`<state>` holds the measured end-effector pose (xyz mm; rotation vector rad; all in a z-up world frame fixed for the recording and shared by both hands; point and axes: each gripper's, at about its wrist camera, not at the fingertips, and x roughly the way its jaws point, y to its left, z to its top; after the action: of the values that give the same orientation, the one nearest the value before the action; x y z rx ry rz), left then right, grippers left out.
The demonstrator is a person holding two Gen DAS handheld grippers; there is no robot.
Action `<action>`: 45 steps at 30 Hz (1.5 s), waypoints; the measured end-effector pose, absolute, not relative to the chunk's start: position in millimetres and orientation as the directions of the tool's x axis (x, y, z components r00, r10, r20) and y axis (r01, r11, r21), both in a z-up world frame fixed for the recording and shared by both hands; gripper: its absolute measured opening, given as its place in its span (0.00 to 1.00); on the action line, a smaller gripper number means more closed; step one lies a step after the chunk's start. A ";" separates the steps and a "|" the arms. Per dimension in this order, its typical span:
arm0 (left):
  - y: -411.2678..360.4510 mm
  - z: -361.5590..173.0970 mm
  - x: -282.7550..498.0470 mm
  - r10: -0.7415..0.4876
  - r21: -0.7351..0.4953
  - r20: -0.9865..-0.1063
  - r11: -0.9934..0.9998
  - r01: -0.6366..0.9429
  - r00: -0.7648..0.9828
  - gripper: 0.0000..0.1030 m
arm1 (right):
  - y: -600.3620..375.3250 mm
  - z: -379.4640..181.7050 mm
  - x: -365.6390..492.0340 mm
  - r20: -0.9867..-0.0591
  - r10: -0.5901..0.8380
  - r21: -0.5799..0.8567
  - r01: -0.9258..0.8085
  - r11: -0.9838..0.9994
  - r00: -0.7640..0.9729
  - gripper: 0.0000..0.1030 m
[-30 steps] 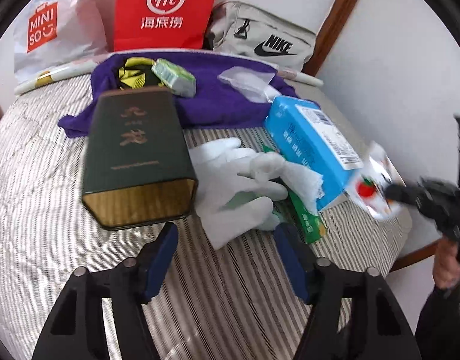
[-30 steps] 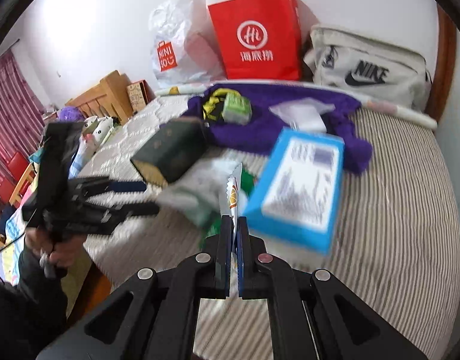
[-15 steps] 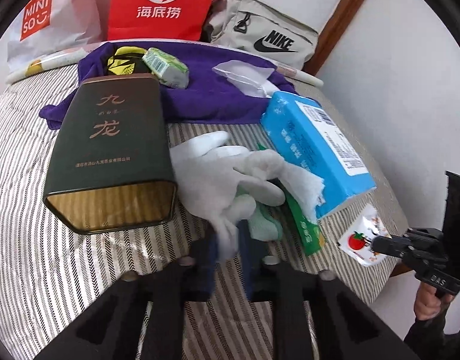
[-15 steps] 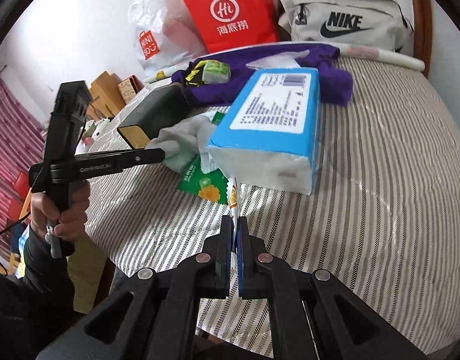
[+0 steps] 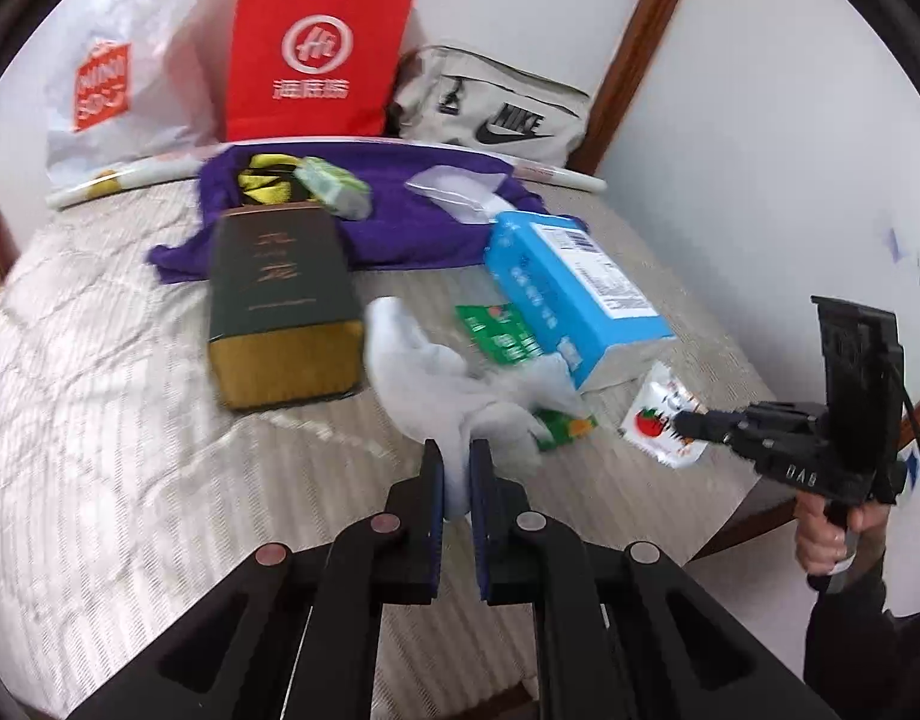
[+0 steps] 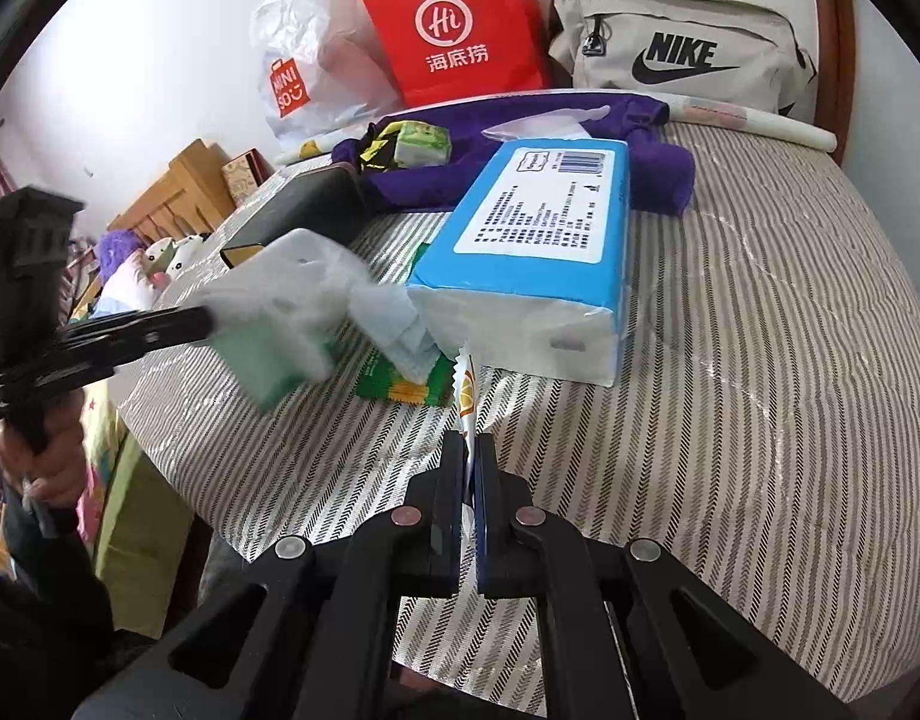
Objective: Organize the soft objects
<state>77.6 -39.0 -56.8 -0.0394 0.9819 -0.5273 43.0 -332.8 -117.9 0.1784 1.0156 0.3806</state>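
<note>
A white glove hangs lifted off the striped bed, and my left gripper is shut on its cuff. The right wrist view shows the same glove blurred at the left gripper's tip. My right gripper is shut on a small white sachet with a red fruit picture, held low over the bed in front of the blue tissue pack. From the left wrist view the sachet sits in the right gripper beside the tissue pack.
A green packet lies under the glove, and a dark green box lies to its left. A purple cloth with small packs lies behind. A red bag, a white bag and a Nike bag line the wall. The bed edge is close.
My left gripper closed on the white glove and pulled it up and back off the green packet. My right gripper sank with the sachet toward the bed in front of the tissue pack.
</note>
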 end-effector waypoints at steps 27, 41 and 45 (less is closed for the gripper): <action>-17.0 -110.8 110.9 -0.236 -0.130 -0.873 0.956 0.263 0.426 0.62 | -327.7 -121.8 42.8 -0.804 0.358 0.294 -0.207 0.933 0.474 0.03; -30.7 -104.2 91.3 -0.211 -0.042 -0.847 0.941 0.334 0.488 0.18 | -328.6 -114.2 35.5 -0.791 0.368 0.301 -0.214 0.929 0.489 0.03; -24.3 -88.9 83.5 -0.249 -0.068 -0.818 0.937 0.342 0.519 0.12 | -328.7 -104.2 30.0 -0.778 0.372 0.299 -0.223 0.928 0.506 0.03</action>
<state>83.5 -24.3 -88.9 0.1065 0.9626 -0.3554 30.0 -328.7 -104.2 0.1677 0.9768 0.3605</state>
